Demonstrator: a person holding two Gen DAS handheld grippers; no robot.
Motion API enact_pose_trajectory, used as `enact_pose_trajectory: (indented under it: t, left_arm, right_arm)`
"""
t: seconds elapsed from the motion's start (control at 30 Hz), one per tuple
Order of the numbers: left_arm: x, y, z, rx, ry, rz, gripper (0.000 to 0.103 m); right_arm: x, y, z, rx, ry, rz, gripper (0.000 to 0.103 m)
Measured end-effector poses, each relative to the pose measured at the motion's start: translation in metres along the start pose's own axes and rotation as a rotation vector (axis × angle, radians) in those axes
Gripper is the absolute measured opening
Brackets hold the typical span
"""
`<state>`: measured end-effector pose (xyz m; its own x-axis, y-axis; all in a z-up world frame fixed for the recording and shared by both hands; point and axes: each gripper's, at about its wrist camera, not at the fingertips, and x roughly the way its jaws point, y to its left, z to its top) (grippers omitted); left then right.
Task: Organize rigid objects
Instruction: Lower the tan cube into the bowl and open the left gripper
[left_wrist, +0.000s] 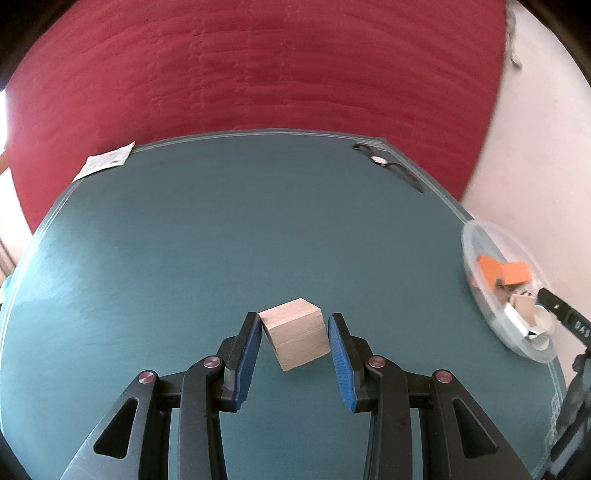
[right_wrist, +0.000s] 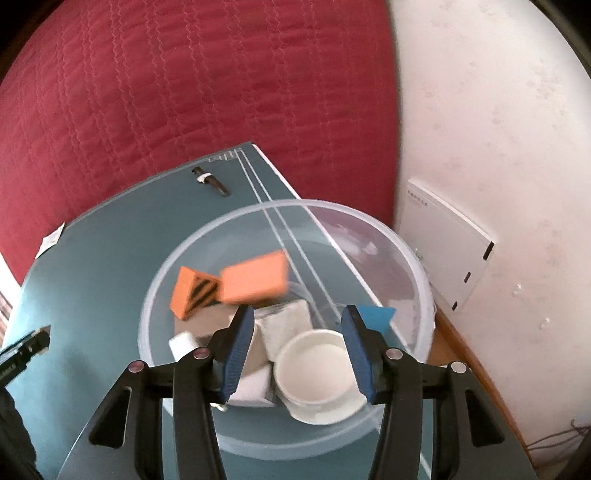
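In the left wrist view, a pale wooden cube (left_wrist: 297, 334) is gripped between the blue pads of the left hand-held gripper (left_wrist: 293, 332), tilted on one corner and carried above the teal counter (left_wrist: 184, 240). The pads are pressed against its two opposite sides. At the counter's right edge a clear plastic bowl (left_wrist: 476, 236) is seen, with orange blocks (left_wrist: 504, 273) and white pieces inside it, and the tip of the other hand-held gripper is visible just over its rim. A wristwatch (left_wrist: 384, 162) is laid near the far right corner, and a paper card (left_wrist: 105, 162) near the far left corner. A red quilted bedspread (left_wrist: 258, 66) is seen behind the counter.

In the right wrist view, the right hand-held gripper (right_wrist: 297, 334) is held over the same bowl (right_wrist: 417, 266) with its jaws released and nothing pressed between the pads. Below it a white round cup (right_wrist: 317, 373), white blocks (right_wrist: 284, 325), an orange striped block (right_wrist: 188, 291) and a blurred orange block (right_wrist: 255, 280) are contained in the bowl. A blue piece (right_wrist: 378, 317) is seen beside the right pad. A white box (right_wrist: 443, 240) is propped against the wall.
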<state>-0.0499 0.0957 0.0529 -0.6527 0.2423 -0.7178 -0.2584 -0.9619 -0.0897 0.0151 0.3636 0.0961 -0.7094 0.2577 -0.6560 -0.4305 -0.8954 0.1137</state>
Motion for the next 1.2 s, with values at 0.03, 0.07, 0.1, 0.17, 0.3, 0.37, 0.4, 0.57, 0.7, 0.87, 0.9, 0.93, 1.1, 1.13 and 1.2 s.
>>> enact_pose_trajectory:
  t: [0.03,0.07,0.1,0.17,0.3,0.37,0.4,0.57,0.7,0.87,0.9,0.93,1.1,1.13,1.2]
  left_arm:
    - [0.0,-0.005,0.001,0.009,0.0,-0.004,0.04]
    - [0.0,-0.012,0.002,0.02,0.0,-0.009,0.04]
    - [0.0,-0.017,0.003,0.029,0.0,-0.014,0.04]
    - [0.0,-0.031,0.004,0.051,-0.001,-0.025,0.04]
    - [0.001,-0.061,0.007,0.101,0.002,-0.054,0.04]
    - [0.001,-0.075,0.009,0.126,0.004,-0.068,0.04]
    - [0.002,-0.082,0.009,0.137,0.005,-0.076,0.04]
    - [0.006,-0.113,0.013,0.189,0.013,-0.151,0.04]
    - [0.011,-0.132,0.018,0.2,0.025,-0.211,0.04]
    - [0.013,-0.159,0.023,0.243,0.012,-0.241,0.04]
    - [0.015,-0.164,0.024,0.249,0.012,-0.246,0.04]
    - [0.016,-0.169,0.025,0.257,0.013,-0.251,0.04]
    - [0.025,-0.189,0.027,0.291,0.022,-0.268,0.04]
    - [0.027,-0.191,0.027,0.294,0.024,-0.271,0.04]
    - [0.032,-0.196,0.028,0.294,0.03,-0.274,0.04]
  right_arm:
    - [-0.002,-0.004,-0.002,0.0,0.0,-0.003,0.051]
    - [-0.002,-0.006,-0.004,0.002,0.001,-0.003,0.051]
    - [-0.001,-0.01,-0.006,0.007,0.002,-0.002,0.051]
    - [-0.001,-0.015,-0.009,0.016,0.005,0.0,0.051]
    - [-0.006,-0.019,-0.017,-0.009,-0.029,-0.038,0.051]
    - [-0.011,-0.02,-0.019,-0.018,-0.059,-0.06,0.052]
    - [-0.015,-0.022,-0.02,-0.014,-0.077,-0.064,0.054]
    - [-0.026,-0.034,-0.018,0.022,-0.11,-0.044,0.055]
    - [-0.028,-0.045,-0.019,0.05,-0.118,-0.046,0.055]
    - [-0.028,-0.055,-0.021,0.082,-0.119,-0.047,0.056]
    - [-0.028,-0.056,-0.021,0.086,-0.118,-0.044,0.056]
    - [-0.027,-0.056,-0.021,0.087,-0.117,-0.041,0.056]
    - [-0.025,-0.059,-0.022,0.094,-0.116,-0.036,0.057]
    - [-0.024,-0.059,-0.022,0.096,-0.114,-0.034,0.058]
    - [-0.024,-0.061,-0.022,0.104,-0.11,-0.03,0.058]
